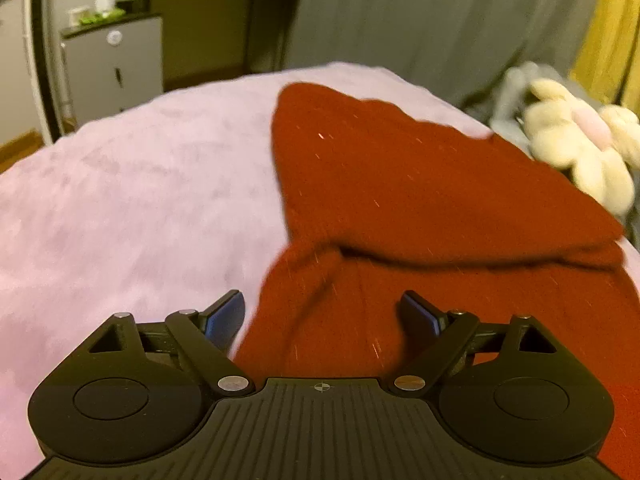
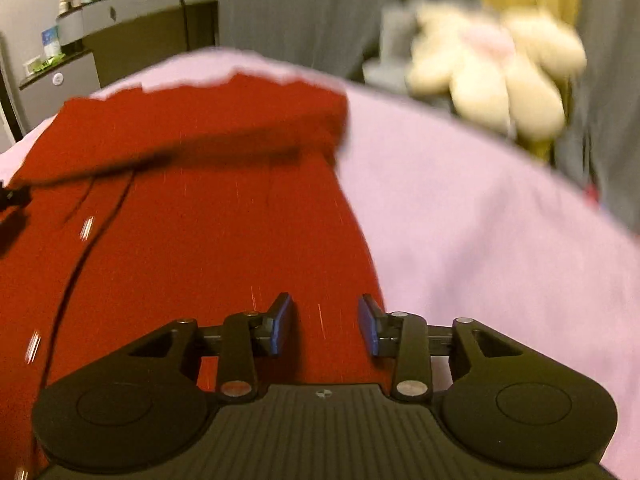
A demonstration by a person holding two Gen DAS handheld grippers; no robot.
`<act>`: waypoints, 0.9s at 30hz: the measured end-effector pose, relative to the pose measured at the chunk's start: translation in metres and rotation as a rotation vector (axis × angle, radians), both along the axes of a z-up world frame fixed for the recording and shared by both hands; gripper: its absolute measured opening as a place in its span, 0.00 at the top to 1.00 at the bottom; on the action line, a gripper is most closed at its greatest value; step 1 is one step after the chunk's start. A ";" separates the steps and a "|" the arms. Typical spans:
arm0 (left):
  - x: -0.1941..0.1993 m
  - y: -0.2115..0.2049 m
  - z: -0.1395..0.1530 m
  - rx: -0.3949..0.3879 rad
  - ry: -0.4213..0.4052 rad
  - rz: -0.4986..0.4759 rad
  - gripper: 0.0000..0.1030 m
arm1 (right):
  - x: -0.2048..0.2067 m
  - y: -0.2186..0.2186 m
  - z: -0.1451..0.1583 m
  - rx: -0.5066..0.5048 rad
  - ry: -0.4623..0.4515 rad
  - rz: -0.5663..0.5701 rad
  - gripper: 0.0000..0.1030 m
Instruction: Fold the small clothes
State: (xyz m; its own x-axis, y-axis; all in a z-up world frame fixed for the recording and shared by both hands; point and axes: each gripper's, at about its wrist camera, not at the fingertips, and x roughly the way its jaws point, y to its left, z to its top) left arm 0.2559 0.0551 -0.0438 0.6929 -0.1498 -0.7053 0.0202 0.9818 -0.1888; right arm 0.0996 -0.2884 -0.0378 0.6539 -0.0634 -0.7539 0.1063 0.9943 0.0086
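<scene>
1. We see the dark red knitted garment (image 1: 420, 200) lying partly folded on the pink plush bed cover (image 1: 140, 180).
2. Both hand-held grippers, left (image 1: 322, 312) and right (image 2: 324, 324), hover with jaws apart, empty.
3. We judge it soft and limp; grasp an edge.

I see the sweater (image 1: 400, 200) lying on the blanket (image 1: 140, 200), its far part folded back over the near part. My left gripper (image 1: 322, 316) hangs over its left edge, my right gripper (image 2: 325, 324) over its right edge. The stuffed toy (image 1: 576, 140) sits beyond the sweater to the right. A cabinet (image 1: 112, 68) stands behind the blanket, far left.
</scene>
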 end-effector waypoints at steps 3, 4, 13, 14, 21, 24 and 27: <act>-0.033 0.018 0.016 -0.071 0.036 -0.074 0.13 | -0.047 -0.012 0.007 0.069 0.064 0.010 0.49; -0.044 0.028 0.021 -0.093 0.049 -0.080 0.13 | -0.061 -0.011 0.007 0.053 0.078 0.009 0.43; -0.092 0.064 0.004 -0.108 0.367 -0.157 0.11 | -0.095 -0.016 -0.002 0.161 0.138 0.025 0.43; -0.096 0.064 0.001 -0.099 0.378 -0.171 0.11 | -0.094 -0.015 -0.004 0.164 0.143 0.026 0.43; -0.115 0.065 -0.002 -0.170 0.455 -0.283 0.47 | -0.088 -0.014 -0.006 0.241 0.152 0.035 0.78; -0.120 0.062 -0.010 -0.180 0.501 -0.333 0.60 | -0.087 -0.011 -0.006 0.239 0.161 0.046 0.79; -0.122 0.065 -0.017 -0.230 0.531 -0.345 0.52 | -0.085 -0.017 -0.009 0.269 0.171 0.027 0.71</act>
